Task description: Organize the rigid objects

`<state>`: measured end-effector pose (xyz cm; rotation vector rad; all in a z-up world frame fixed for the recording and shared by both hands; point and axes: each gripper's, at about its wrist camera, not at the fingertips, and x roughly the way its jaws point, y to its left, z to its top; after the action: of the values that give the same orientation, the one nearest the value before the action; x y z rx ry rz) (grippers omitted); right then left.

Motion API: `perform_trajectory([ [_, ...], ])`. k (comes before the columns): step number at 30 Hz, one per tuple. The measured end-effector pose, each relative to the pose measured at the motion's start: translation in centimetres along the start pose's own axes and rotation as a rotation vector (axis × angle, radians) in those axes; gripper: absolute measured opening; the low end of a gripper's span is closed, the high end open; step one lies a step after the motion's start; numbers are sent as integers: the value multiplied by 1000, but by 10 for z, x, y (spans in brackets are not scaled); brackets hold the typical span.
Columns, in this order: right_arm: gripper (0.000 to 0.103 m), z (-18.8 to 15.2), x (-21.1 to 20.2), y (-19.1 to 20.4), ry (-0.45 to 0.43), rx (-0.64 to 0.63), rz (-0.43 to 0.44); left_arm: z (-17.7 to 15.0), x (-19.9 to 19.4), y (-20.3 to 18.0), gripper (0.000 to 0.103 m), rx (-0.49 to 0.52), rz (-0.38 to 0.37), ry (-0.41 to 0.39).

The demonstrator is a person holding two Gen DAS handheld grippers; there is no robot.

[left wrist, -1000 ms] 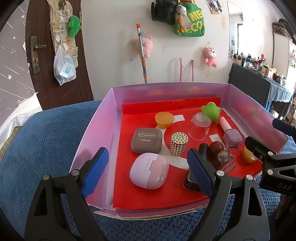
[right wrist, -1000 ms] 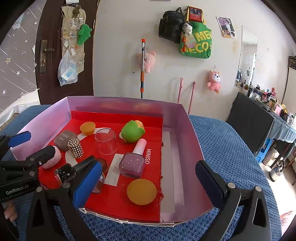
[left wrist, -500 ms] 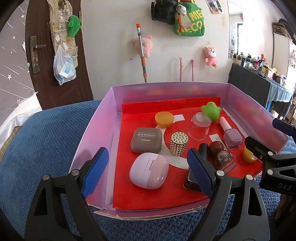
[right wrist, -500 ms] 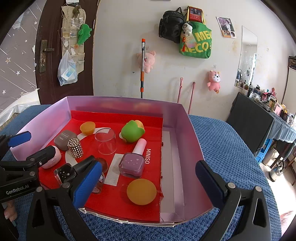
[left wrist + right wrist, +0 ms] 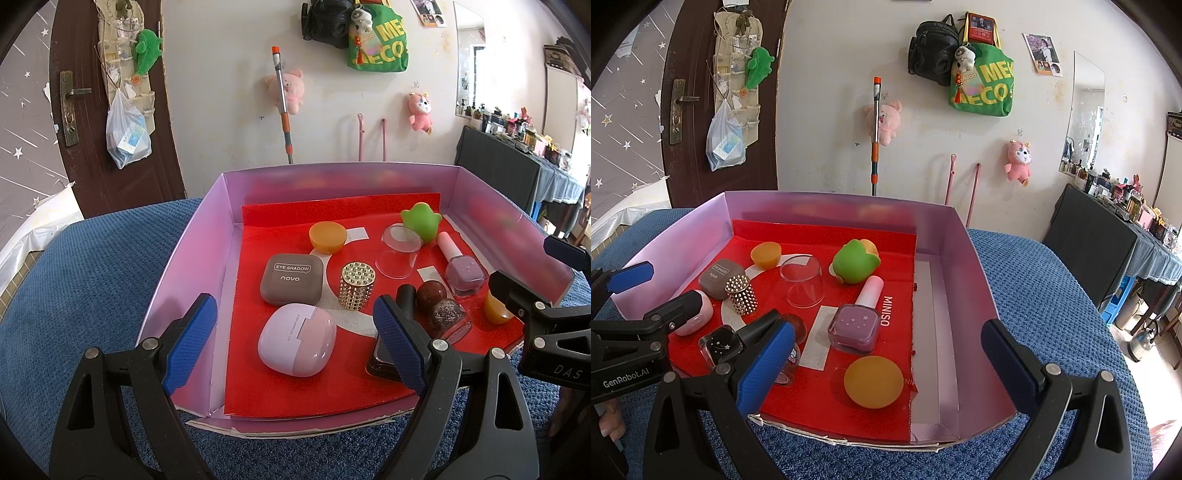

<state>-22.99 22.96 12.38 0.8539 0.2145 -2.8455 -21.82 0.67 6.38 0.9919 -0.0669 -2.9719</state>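
Note:
A pink-walled box (image 5: 192, 266) (image 5: 964, 273) with a red liner holds small cosmetics. In the left wrist view a lilac-pink earbud case (image 5: 297, 344) lies nearest, behind it a brown eye-shadow compact (image 5: 291, 278) and a gold studded cap (image 5: 357, 285). My left gripper (image 5: 293, 347) hovers open at the box's near edge, the earbud case showing between its fingers, untouched. In the right wrist view a purple nail-polish bottle (image 5: 855, 325), an orange sponge (image 5: 873, 381), a clear cup (image 5: 803, 280) and a green toy (image 5: 855, 261) sit inside. My right gripper (image 5: 886, 369) stands open over the box's near right corner.
The box rests on a blue knitted cover (image 5: 85, 280) (image 5: 1045, 295). An orange cup (image 5: 327, 236), dark glittery bottles (image 5: 441, 314) and a black square bottle (image 5: 722, 345) also lie in the box. A bare strip (image 5: 934, 332) runs along its right wall.

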Motion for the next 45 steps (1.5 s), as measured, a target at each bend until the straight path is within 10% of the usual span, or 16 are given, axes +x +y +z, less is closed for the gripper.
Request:
perform_trajectory([
  [36,103,1,0,-1,1,-1,-1,-2,-2,-1,87,-2,10,-18],
  [45,103,-3,-23,-9,-41,46,35,-10,-64,-8,87,37,85,-105],
])
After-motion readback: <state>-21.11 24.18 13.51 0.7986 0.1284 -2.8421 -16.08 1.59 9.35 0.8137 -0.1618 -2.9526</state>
